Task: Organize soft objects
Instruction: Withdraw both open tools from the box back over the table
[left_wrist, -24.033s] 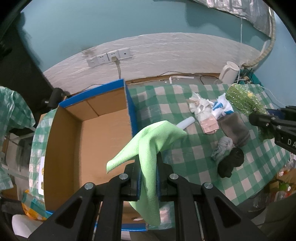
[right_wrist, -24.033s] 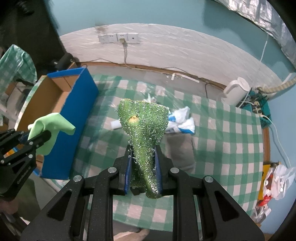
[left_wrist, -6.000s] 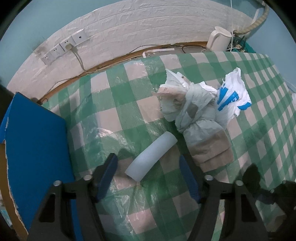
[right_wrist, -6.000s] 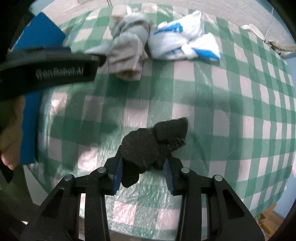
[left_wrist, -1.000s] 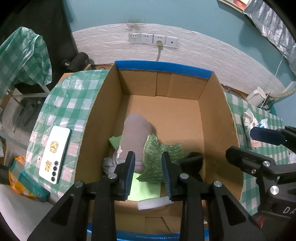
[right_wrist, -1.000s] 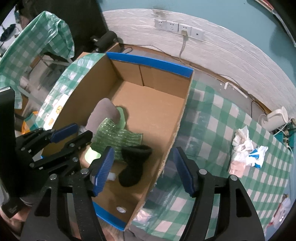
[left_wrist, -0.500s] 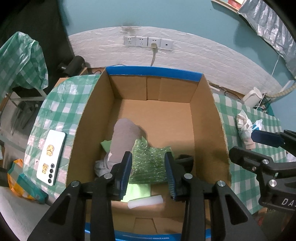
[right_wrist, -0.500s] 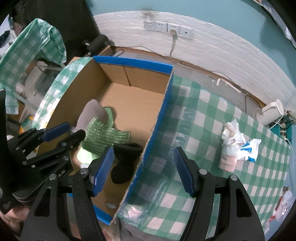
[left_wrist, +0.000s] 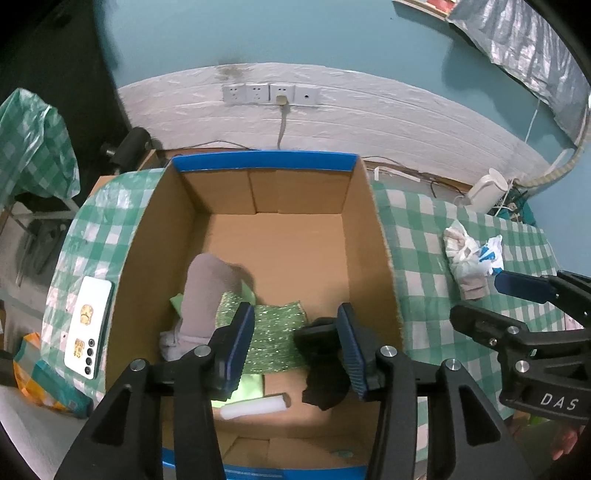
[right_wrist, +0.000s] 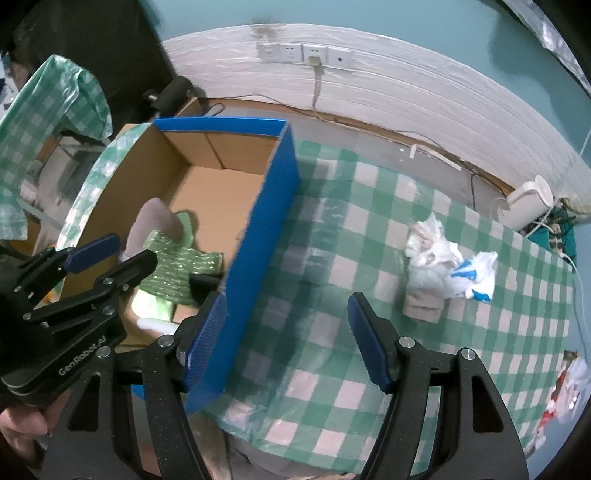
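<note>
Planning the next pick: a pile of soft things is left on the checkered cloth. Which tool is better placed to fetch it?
Right. The right tool is open over the cloth with the pile ahead; the left tool, also open, hangs above the box.

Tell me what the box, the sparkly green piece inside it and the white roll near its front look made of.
Box: corrugated cardboard, matte brown inside, blue outside, with raw fluted edges. Sparkly green piece: apparently a soft cloth or mesh scourer with glittery metallic flecks; it lies limp. White roll: probably foam, matte and smooth, though that is uncertain.
</note>
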